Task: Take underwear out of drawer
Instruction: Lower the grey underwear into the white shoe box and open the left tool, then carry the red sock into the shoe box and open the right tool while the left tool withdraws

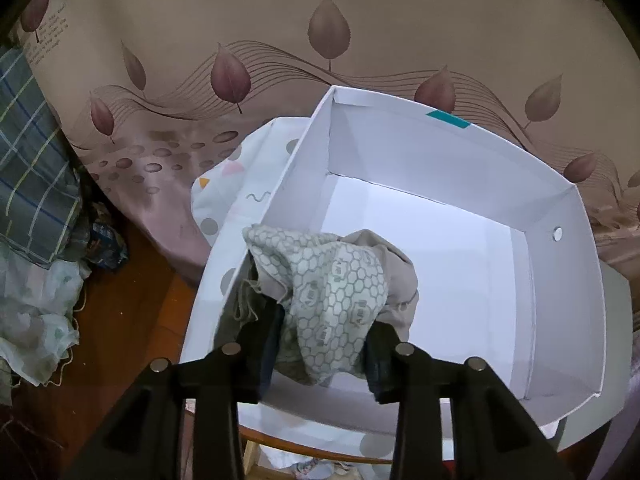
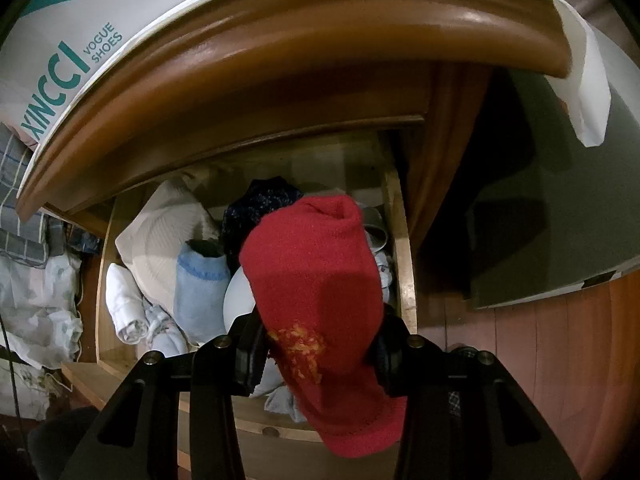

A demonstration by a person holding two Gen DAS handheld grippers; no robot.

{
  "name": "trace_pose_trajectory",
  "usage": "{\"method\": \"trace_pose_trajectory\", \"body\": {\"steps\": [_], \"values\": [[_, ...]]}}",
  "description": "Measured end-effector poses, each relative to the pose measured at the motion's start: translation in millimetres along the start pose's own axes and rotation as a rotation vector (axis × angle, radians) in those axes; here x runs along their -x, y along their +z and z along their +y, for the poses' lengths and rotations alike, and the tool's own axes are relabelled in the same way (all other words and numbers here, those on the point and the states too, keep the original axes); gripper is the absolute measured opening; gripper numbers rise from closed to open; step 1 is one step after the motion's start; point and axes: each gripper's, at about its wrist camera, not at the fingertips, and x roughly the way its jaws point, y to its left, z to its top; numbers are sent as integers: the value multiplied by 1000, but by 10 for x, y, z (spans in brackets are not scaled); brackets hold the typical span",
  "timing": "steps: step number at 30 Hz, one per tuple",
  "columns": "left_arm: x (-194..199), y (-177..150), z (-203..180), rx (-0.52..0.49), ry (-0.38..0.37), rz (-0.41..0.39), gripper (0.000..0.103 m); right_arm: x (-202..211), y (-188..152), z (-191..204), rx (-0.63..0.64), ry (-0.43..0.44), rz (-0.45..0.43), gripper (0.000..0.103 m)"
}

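**Both claws loaded: one over the white box, one over the open drawer**

From the left wrist, a pinkish curtain (image 1: 280,32) printed with leaves fills the background, hanging down to a wooden floor (image 1: 132,308) at the left where checked cloth and crumpled plastic lie. In front of it sits a white cardboard box (image 1: 568,280), open at the top, its walls standing straight and its floor bare across the middle and right. A spotted white lid or sheet (image 1: 236,184) lies against its left wall. The left gripper (image 1: 320,344) pinches a bunched piece of underwear (image 1: 340,288), grey-white with a honeycomb print and beige cloth behind it, right over the box's near left corner, against the left wall.

From the right wrist, a rounded brown wooden tabletop edge (image 2: 320,52) arches overhead, with the printed side of a shoe box (image 2: 80,40) resting on top of it. Below, a wooden drawer (image 2: 404,248) stands pulled open, packed with rolled cloth: a pale blue roll (image 2: 200,284), white bundles (image 2: 128,304) on the left, a dark piece (image 2: 260,204) at the back. The right gripper (image 2: 316,344) is clamped on a red knitted garment (image 2: 316,280) with a yellow-orange patch, held above the drawer near its right rail. To the right of the rail lie dark open space and wooden floor (image 2: 560,340).
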Motion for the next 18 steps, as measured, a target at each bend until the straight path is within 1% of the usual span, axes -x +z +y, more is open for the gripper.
{"method": "trace_pose_trajectory", "body": {"steps": [3,5,7,9,11,13,18], "values": [[-26,8,3,-7,-14,-10,45,-3,-2,3,1,0,3,40],[-26,5,-10,-22,-38,-15,53,-3,-1,8,6,0,4,40],[-8,1,-8,-22,-57,-24,55,3,2,12,7,0,4,40],[69,-1,-7,-26,-74,-60,55,1,2,15,10,-2,4,40],[168,6,-4,-34,-80,-105,61,0,-2,26,13,-5,5,40],[291,12,28,-33,-92,-144,63,-5,-5,44,18,-10,5,40],[587,-80,178,-16,-108,-198,63,-2,-14,101,38,-14,-1,40]]}}
